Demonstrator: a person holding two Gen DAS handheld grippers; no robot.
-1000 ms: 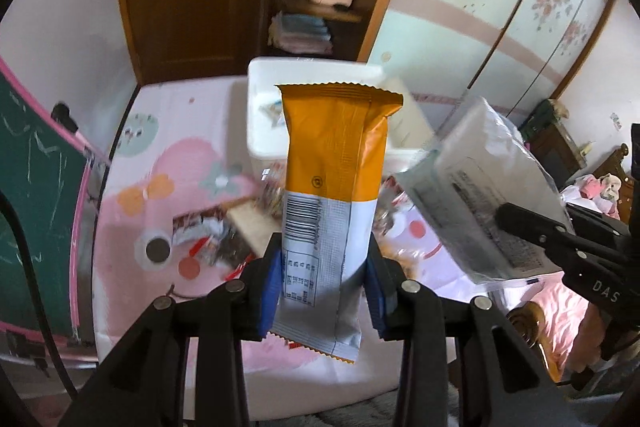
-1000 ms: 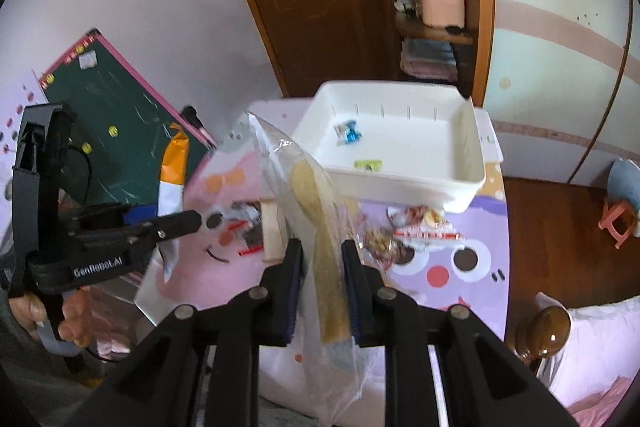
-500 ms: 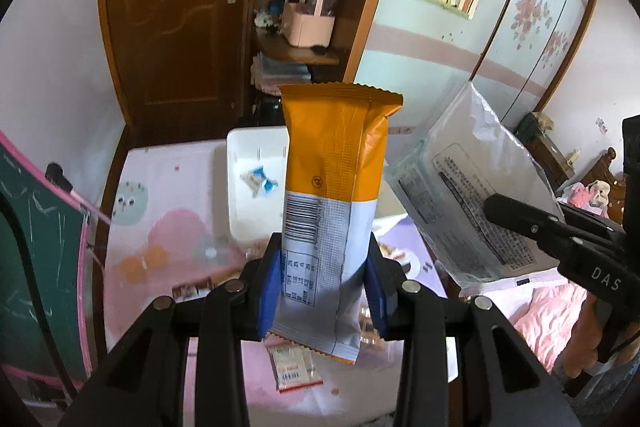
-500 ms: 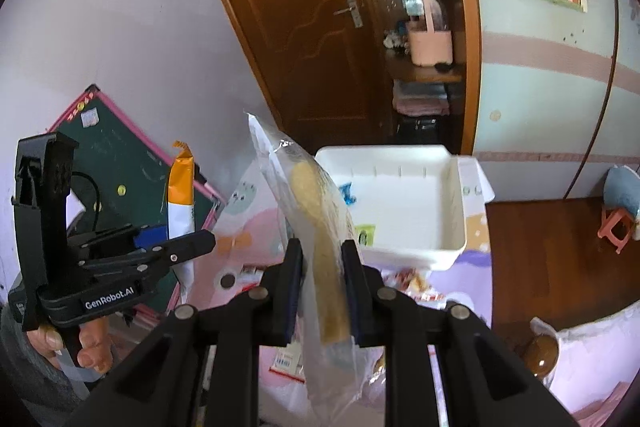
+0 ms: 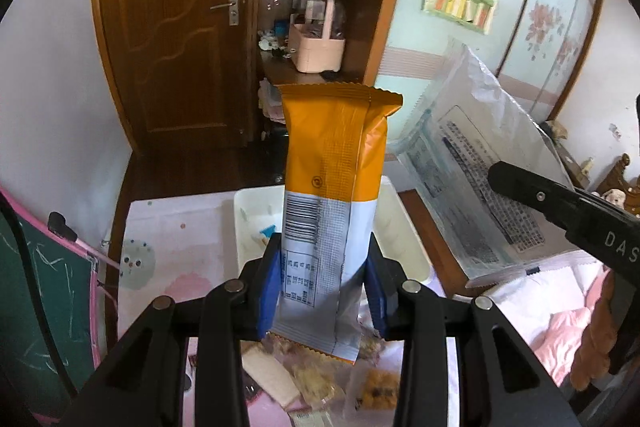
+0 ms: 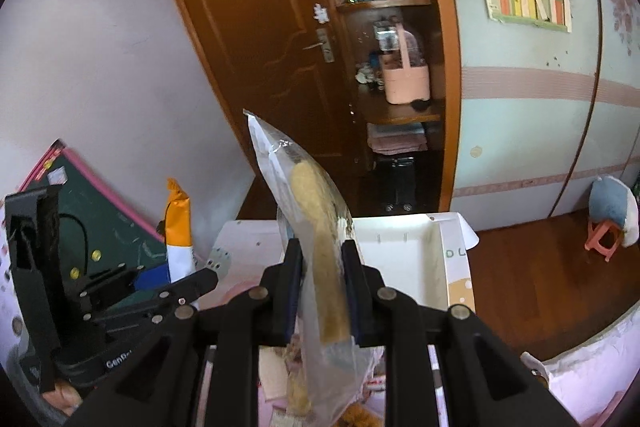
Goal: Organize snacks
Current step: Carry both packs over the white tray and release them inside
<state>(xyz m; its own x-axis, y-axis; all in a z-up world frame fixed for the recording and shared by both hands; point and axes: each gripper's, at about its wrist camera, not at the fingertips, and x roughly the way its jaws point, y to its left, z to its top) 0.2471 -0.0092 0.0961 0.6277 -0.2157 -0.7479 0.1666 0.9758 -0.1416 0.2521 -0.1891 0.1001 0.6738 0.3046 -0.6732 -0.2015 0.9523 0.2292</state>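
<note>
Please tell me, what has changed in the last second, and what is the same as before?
Both grippers have risen and drawn back: the white bin and table now sit lower and smaller, with more door and shelf showing. Unchanged: the left gripper still clamps the orange-and-white snack packet, the right gripper the clear snack bag.

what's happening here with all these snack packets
A person is sorting snacks with a gripper in each hand. The left gripper is shut on an orange and white packet, the right gripper on a clear bag. Both are held above the white bin; loose snacks lie below.
</note>
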